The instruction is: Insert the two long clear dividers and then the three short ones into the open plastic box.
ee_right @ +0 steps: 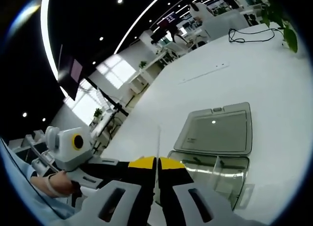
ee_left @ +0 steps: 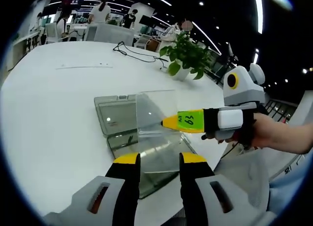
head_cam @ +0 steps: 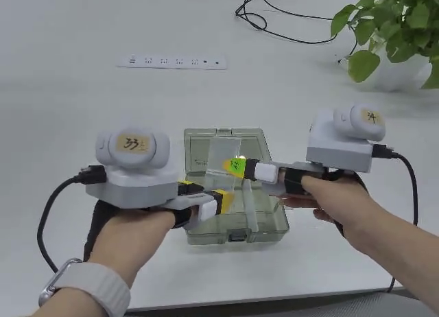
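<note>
White table (head_cam: 68, 90): open plastic box (head_cam: 267, 231) near front edge, power strip (head_cam: 171, 61) farther back, black cable (head_cam: 288, 37), potted plant (head_cam: 391, 29) far right.

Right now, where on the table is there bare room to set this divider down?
Bare table lies between the power strip and the box lid, and left of the left gripper. Crowded: above the box, where the right gripper holds the divider; plant and cable take the far right corner.

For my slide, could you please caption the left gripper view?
Right gripper holds a clear divider over the open plastic box; left gripper open.
</note>
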`<state>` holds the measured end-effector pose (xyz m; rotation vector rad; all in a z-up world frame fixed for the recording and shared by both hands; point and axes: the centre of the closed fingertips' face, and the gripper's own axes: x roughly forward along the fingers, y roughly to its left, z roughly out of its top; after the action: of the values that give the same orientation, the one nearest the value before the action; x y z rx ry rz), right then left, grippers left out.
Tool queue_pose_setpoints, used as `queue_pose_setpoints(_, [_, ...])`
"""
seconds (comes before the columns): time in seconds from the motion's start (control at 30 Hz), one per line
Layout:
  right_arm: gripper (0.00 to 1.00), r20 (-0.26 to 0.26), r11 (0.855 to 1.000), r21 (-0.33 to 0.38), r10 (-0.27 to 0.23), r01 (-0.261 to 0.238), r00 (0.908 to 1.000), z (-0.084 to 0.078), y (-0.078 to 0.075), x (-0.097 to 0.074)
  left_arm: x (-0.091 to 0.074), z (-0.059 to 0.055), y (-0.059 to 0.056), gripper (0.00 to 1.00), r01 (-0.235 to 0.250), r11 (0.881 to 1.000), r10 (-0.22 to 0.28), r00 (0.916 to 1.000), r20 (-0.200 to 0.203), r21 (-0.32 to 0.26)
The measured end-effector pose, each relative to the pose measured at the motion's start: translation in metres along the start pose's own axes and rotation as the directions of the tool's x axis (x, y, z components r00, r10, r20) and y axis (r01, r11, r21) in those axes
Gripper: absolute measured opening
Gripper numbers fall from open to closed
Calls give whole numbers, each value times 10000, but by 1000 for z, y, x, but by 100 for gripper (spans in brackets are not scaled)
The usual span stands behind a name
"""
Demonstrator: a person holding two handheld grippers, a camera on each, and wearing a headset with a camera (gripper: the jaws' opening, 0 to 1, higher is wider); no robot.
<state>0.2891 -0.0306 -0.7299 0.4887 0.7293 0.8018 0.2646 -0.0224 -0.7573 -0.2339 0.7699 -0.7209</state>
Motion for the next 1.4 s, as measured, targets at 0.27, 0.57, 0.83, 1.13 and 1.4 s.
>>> queue_pose_setpoints(0.27, [3, -106, 10000, 12, -83, 83, 9999, 1, -6, 1, 1, -2, -2, 30, 71, 9998, -70, 10000, 55, -190])
queue_pose_setpoints(0.57, [2, -508, 9986, 429, -301, 323, 9983, -2, -2, -3, 2, -1, -6, 30, 286, 9995, -283, 9991, 319, -96])
queue_pose_setpoints(0.83, [2, -649, 9976, 500, -453, 486, 9969, -6, -1, -5, -2, 9, -9, 55, 720, 9935, -800, 9927, 906, 881])
queue_pose_setpoints(1.13, [2, -777, 9937, 941, -540, 612, 9955, -7, -3, -7, -3, 5, -6, 100, 1081, 9515, -1354, 9878, 765, 2880])
queue_pose_setpoints(1.4, [2, -945, 9882, 1312, -666, 788, 9933, -9, -7, -9, -8, -5, -4, 100, 1351, 8974, -1592, 9870, 225, 4201])
